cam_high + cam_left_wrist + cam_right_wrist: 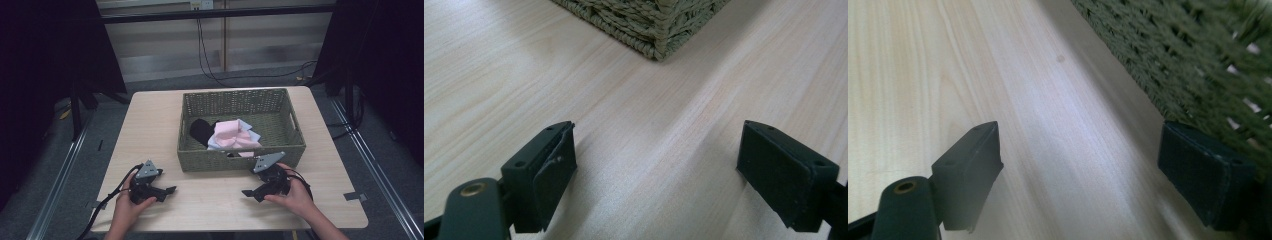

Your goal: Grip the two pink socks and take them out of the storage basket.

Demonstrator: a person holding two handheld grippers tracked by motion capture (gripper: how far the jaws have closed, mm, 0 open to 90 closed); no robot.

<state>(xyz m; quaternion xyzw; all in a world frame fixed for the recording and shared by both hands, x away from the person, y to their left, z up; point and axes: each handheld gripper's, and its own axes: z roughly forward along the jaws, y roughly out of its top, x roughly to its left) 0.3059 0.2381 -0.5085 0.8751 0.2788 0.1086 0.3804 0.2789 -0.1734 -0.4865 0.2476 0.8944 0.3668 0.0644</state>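
Left gripper view gives us the left tool [659,160] with its two black jaws spread wide and nothing between them, only bare pale wooden tabletop [499,60] beneath. Ahead of those jaws stands a corner of the green woven rectangular basket [659,20]. In the right gripper view our right tool [1078,172] is just as wide open and empty, its right jaw close against the basket's woven wall [1198,55].

From the high view we see both tools resting low on the tabletop near its front edge, the left tool [172,190] held in our left hand [125,207] and the right tool [246,193] in our right hand [295,197], their jaws pointing toward each other. The basket [240,162] sits just beyond them. Inside it lie a black rolled cloth [201,131], touching a pink crumpled cloth [231,134] that rests over a pale blue cloth [252,135].
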